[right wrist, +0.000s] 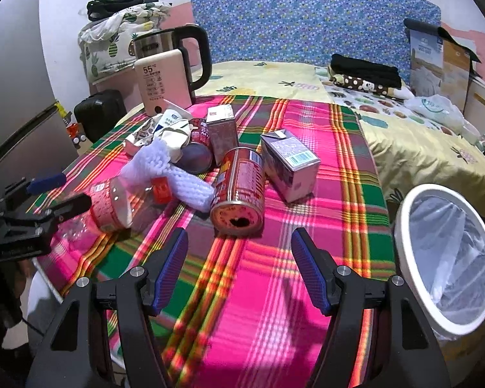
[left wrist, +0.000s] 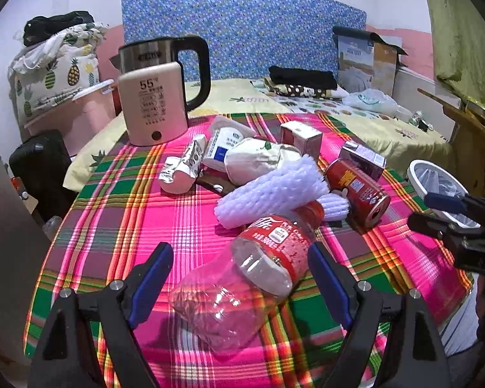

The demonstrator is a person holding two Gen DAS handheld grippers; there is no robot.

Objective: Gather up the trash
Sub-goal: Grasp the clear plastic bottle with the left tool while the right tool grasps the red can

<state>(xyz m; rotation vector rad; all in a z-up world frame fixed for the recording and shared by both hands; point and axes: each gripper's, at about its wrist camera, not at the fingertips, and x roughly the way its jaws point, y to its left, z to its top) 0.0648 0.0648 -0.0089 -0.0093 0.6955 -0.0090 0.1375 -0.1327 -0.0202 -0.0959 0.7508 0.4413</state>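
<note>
My left gripper [left wrist: 241,278]: jaws wide apart, flanking a clear bottle [left wrist: 242,278] that lies on its side on the plaid cloth [left wrist: 119,213]; pads beside it, contact not certain, nothing clamped.
Behind the bottle, left to right: kettle [left wrist: 155,97], foil wrapper [left wrist: 181,168], white pouch [left wrist: 223,145], crumpled paper [left wrist: 258,158], white foam net [left wrist: 274,190] resting across the bottle's neck, small carton [left wrist: 300,137], red can [left wrist: 359,190] on its side, purple carton [left wrist: 362,158].
My right gripper [right wrist: 239,268]: jaws wide apart, holding nothing, above bare cloth; the red can [right wrist: 239,190] lies just ahead, open end toward me, purple carton [right wrist: 287,165] to its right.
Bin [right wrist: 404,252] with liner: beside the table's right edge.
</note>
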